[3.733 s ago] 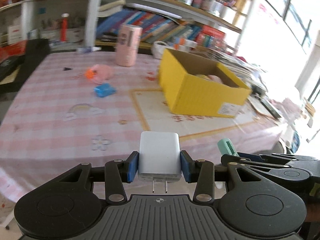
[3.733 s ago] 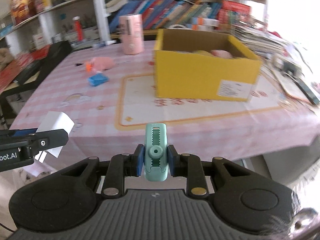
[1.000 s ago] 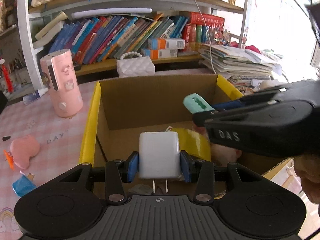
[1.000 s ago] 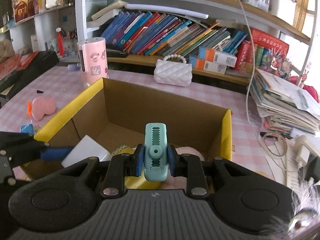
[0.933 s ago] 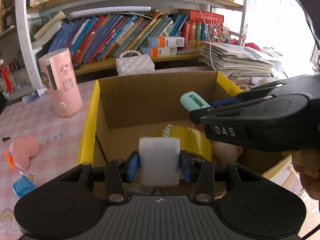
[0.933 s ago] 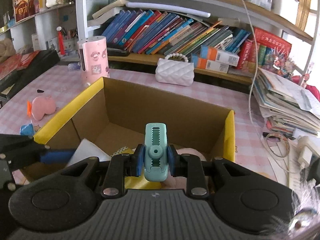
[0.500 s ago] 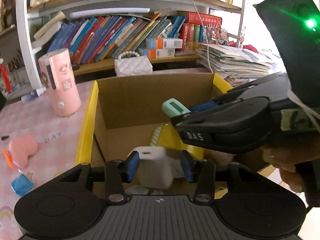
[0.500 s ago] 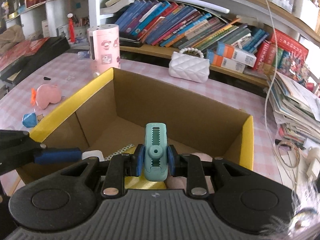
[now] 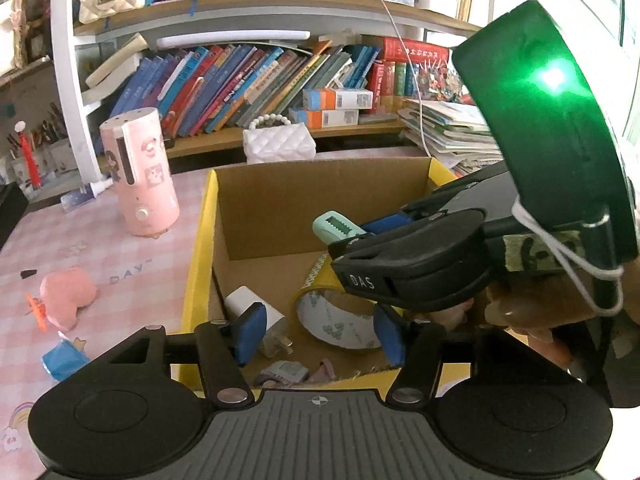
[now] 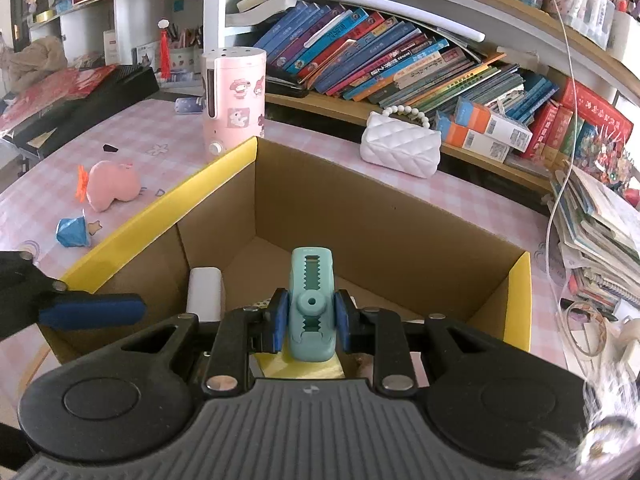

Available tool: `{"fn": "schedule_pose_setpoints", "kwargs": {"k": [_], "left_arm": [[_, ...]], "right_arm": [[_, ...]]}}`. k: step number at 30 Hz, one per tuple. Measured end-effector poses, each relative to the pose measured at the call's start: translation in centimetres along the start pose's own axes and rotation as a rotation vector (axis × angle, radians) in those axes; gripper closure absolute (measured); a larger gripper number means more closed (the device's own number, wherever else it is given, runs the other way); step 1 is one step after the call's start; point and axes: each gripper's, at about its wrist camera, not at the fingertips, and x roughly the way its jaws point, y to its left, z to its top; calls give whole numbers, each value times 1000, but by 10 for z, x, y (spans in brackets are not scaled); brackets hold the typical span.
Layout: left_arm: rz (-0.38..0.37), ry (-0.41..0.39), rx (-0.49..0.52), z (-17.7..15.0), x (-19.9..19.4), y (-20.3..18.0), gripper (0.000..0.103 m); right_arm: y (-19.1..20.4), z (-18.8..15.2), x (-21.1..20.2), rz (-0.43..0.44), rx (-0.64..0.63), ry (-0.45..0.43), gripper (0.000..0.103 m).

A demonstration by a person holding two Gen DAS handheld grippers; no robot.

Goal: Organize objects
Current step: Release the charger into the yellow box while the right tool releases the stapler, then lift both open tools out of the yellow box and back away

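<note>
Two pink things — speaker [image 10: 233, 98], plush [image 10: 111, 185] — flank yellow box [image 10: 168, 210].

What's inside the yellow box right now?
In the yellow box: white charger, yellow tape roll, small grey item, something pink. The right gripper hides the rest.

Your box [image 10: 384, 216] floor lies bare at twelve o'clock; tape roll [image 9: 340, 320] and charger [image 9: 250, 304] crowd six.

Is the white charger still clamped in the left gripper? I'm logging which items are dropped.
No: the white charger lies on the box floor, free of the opening left gripper.
</note>
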Motion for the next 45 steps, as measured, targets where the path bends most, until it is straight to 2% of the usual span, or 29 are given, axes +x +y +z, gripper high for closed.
{"fn": "schedule_pose_setpoints", "kwargs": {"k": [4, 6, 12, 15, 20, 28, 36, 45], "left_arm": [[13, -13, -17, -2, -8, 5, 42], [24, -23, -25, -3, -13, 6, 35], [46, -68, -45, -5, -28, 12, 25], [55, -94, -55, -6, -38, 14, 20], [67, -138, -71, -12, -59, 20, 18], [76, -182, -125, -30, -87, 40, 14], [55, -137, -165, -60, -102, 60, 14], [26, -50, -150, -96, -123, 79, 14]], "right_arm": [[3, 0, 0, -8, -15, 3, 80], [4, -1, -1, -16, -17, 4, 80], [7, -3, -18, -47, 1, -38, 67], [9, -4, -32, -59, 29, -70, 64], [10, -9, -61, -105, 98, -126, 58], [16, -36, -107, -203, 233, -168, 55], [45, -75, -137, -278, 313, -128, 55], [109, -109, -141, -290, 392, -23, 55]]}}
